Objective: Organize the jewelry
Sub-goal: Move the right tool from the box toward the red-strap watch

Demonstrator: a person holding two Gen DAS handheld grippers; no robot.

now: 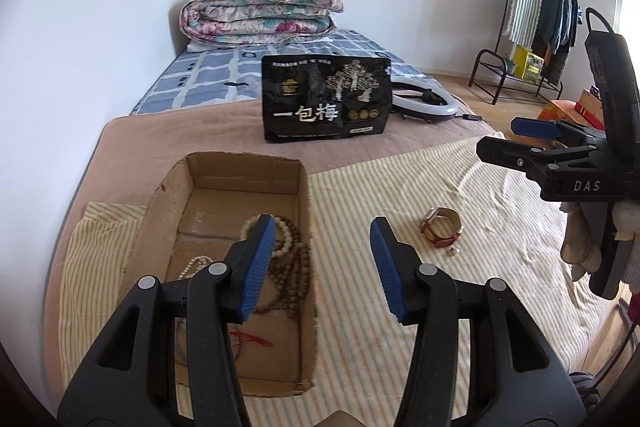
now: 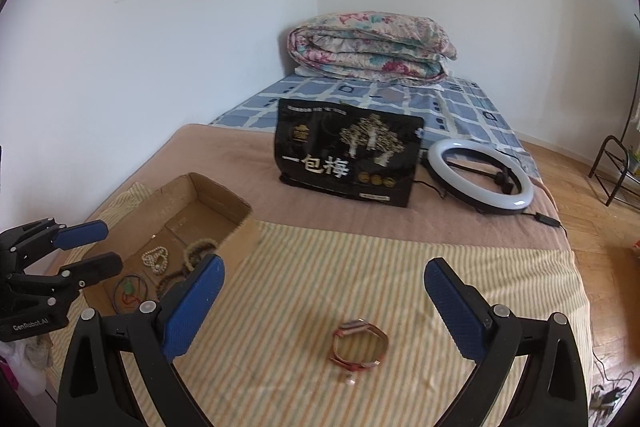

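A red-strapped watch (image 2: 359,345) lies on the striped cloth (image 2: 360,267), between and just ahead of my open right gripper (image 2: 324,281). It also shows in the left wrist view (image 1: 441,227). A shallow cardboard box (image 1: 304,227) holds brown bead strings (image 1: 294,267), a pale bead bracelet (image 1: 280,241), a pearl strand (image 1: 196,263) and a red cord (image 1: 252,338). My left gripper (image 1: 322,235) is open and empty above the box's right wall. The box (image 2: 244,239) and left gripper (image 2: 98,247) show at left in the right wrist view.
A black snack bag (image 2: 348,155) stands behind the cloth on the brown blanket (image 2: 224,155). A ring light (image 2: 480,177) lies to its right. A folded floral quilt (image 2: 370,47) sits at the bed's far end. A clothes rack (image 1: 536,23) stands on the floor at right.
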